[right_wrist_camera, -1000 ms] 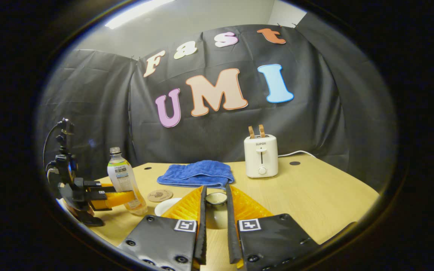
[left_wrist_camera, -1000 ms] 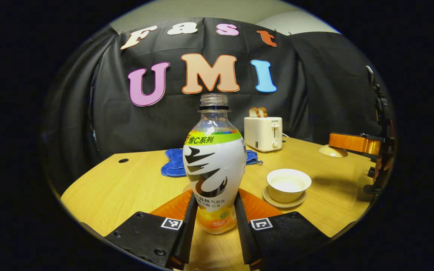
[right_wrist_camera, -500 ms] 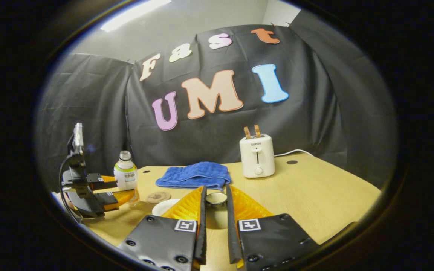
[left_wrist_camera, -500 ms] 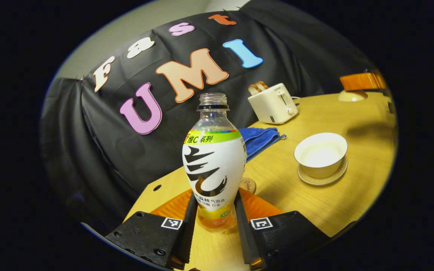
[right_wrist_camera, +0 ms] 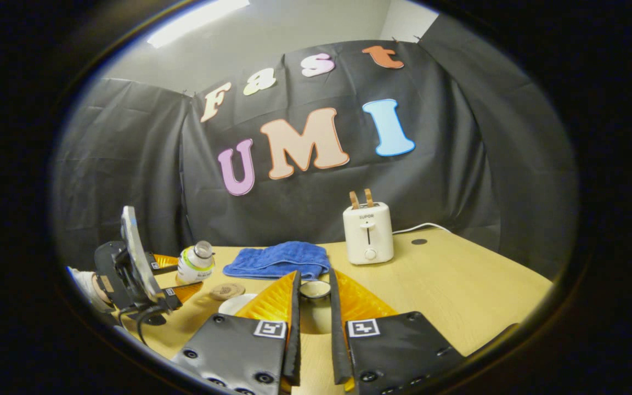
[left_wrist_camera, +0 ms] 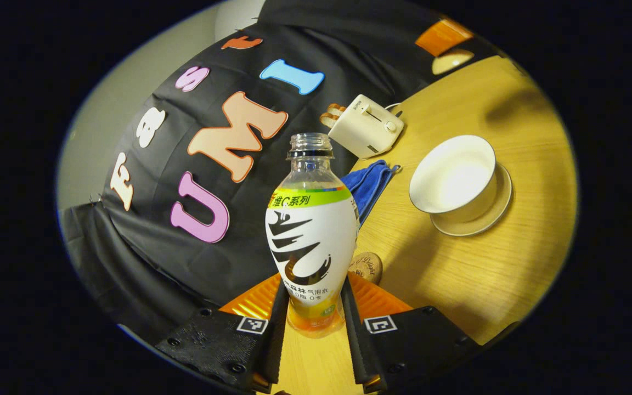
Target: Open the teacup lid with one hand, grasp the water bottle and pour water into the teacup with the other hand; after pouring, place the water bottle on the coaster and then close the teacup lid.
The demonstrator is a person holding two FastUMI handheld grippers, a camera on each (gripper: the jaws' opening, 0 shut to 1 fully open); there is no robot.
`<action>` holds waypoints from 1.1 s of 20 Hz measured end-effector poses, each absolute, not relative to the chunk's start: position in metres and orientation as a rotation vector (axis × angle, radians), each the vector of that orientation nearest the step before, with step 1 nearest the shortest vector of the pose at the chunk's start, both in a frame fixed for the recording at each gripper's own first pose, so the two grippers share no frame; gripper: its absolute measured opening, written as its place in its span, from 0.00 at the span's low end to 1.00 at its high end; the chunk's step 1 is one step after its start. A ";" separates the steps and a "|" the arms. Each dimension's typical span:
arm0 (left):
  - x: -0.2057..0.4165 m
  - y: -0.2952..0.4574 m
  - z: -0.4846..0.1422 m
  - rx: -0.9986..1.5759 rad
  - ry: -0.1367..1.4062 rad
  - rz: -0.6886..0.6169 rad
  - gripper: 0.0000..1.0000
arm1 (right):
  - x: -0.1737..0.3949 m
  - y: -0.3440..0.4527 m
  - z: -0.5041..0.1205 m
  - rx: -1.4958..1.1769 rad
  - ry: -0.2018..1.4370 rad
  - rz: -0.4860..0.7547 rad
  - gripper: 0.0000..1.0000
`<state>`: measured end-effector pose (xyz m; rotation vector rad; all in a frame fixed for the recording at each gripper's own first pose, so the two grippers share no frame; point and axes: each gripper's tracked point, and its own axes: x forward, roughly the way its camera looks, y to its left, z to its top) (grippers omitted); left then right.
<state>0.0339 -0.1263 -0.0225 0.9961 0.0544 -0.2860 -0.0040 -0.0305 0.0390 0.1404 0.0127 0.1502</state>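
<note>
The left tool [left_wrist_camera: 314,329] pinched the lower body of the uncapped water bottle [left_wrist_camera: 311,230], one finger pressed to each side; in the right gripper view that bottle [right_wrist_camera: 196,262] was raised off the wooden surface [right_wrist_camera: 458,280] and leaned over toward the teacup, its mouth pointing that way, with a person's hand [right_wrist_camera: 88,285] behind the left tool [right_wrist_camera: 176,277]. In the left gripper view the open white teacup [left_wrist_camera: 453,178] stood on its saucer [left_wrist_camera: 486,216] to the right of the bottle, and the round coaster [left_wrist_camera: 368,266] lay just behind the bottle's base. The right tool [right_wrist_camera: 315,307] was closed on the knob of the teacup lid [right_wrist_camera: 315,289], holding it above the surface beside the cup. Farther back lay a blue towel [right_wrist_camera: 277,259] and a white toaster [right_wrist_camera: 368,233] with two slices of bread in it
</note>
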 end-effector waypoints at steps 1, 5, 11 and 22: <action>0.032 -0.124 -0.023 1.034 0.056 -0.282 0.49 | -0.005 -0.032 0.040 0.137 0.010 0.147 0.25; 0.032 -0.126 -0.019 1.187 0.013 -0.272 0.48 | -0.007 -0.030 0.039 0.128 0.011 0.149 0.25; 0.037 -0.120 -0.016 1.419 0.000 -0.267 0.48 | -0.008 -0.035 0.044 0.130 0.000 0.140 0.25; 0.037 -0.120 -0.013 1.676 0.030 -0.309 0.49 | -0.009 -0.034 0.041 0.108 0.008 0.138 0.25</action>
